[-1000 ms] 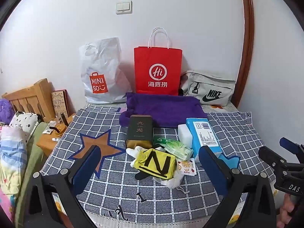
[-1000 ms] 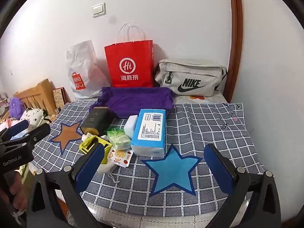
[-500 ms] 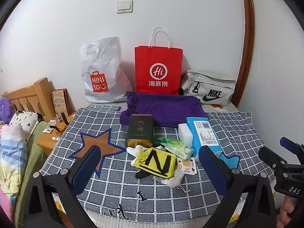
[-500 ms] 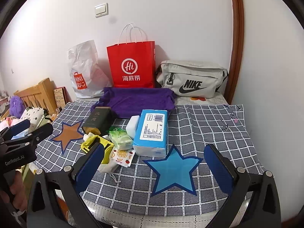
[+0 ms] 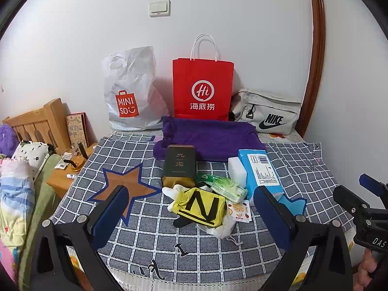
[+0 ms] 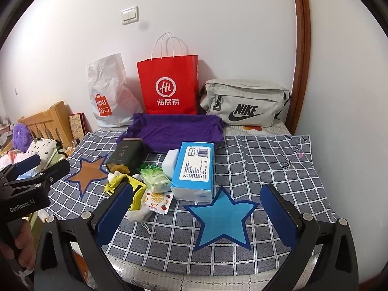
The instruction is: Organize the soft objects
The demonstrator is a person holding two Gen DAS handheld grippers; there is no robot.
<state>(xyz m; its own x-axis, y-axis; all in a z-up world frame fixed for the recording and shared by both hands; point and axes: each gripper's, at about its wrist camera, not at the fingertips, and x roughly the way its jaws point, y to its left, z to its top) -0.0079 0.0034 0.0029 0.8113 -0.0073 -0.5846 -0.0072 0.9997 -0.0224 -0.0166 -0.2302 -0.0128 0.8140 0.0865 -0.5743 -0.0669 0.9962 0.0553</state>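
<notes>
A pile lies mid-table on a checked cloth: a yellow pouch with a black N, a green wipes pack, a blue tissue pack, a white block, a dark tin, a fruit-print sachet and a purple towel behind. My left gripper is open and empty just in front of the pouch. My right gripper is open and empty above the blue star, near the tissue pack. The pouch is partly hidden by its left finger.
Against the wall stand a white MINISO bag, a red paper bag and a grey Nike bag. A wooden bed end, bedding and a small side table lie to the left. The wall closes the right side.
Both grippers have crept slightly forward and the right view has swung a little left; the objects lie unmoved and both grippers stay open.
</notes>
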